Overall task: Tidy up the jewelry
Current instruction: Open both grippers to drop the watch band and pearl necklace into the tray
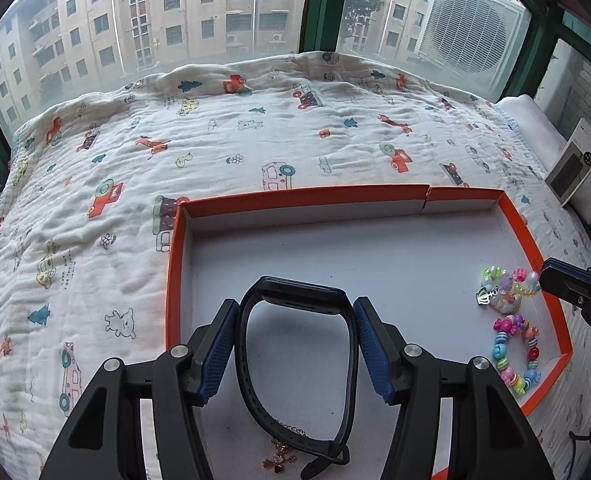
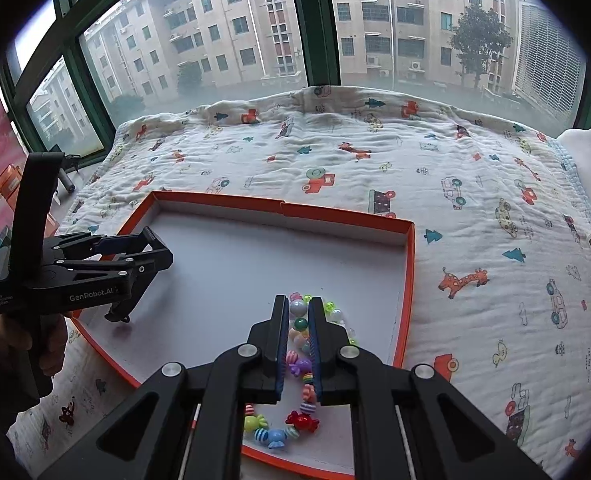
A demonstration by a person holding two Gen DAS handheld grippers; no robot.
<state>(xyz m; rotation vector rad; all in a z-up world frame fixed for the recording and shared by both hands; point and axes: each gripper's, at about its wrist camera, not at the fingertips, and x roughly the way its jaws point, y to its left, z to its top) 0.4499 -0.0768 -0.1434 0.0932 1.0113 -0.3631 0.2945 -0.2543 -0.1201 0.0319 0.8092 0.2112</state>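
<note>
An orange-rimmed white tray [image 1: 295,197] lies on the printed blanket. My left gripper [image 1: 295,302] is low over the tray's near left part, its blue pads against both sides of a black watch [image 1: 349,360] whose strap tail trails onto the tray floor. A gold flower pendant [image 1: 279,460] lies under that tail. From the right wrist view, the left gripper [image 2: 157,246] is at the tray's left rim. My right gripper [image 2: 298,299] has its pads nearly together on a pastel bead bracelet [image 2: 335,314] resting by the tray's right wall. A bright candy-bead bracelet [image 2: 279,428] lies just nearer.
A white blanket [image 1: 223,128] printed with cars and trees covers the surface up to a green-framed window. A white box [image 1: 575,168] stands at the far right edge. A person's hand [image 2: 51,344] grips the left handle. Colourful items sit beyond the blanket's left edge.
</note>
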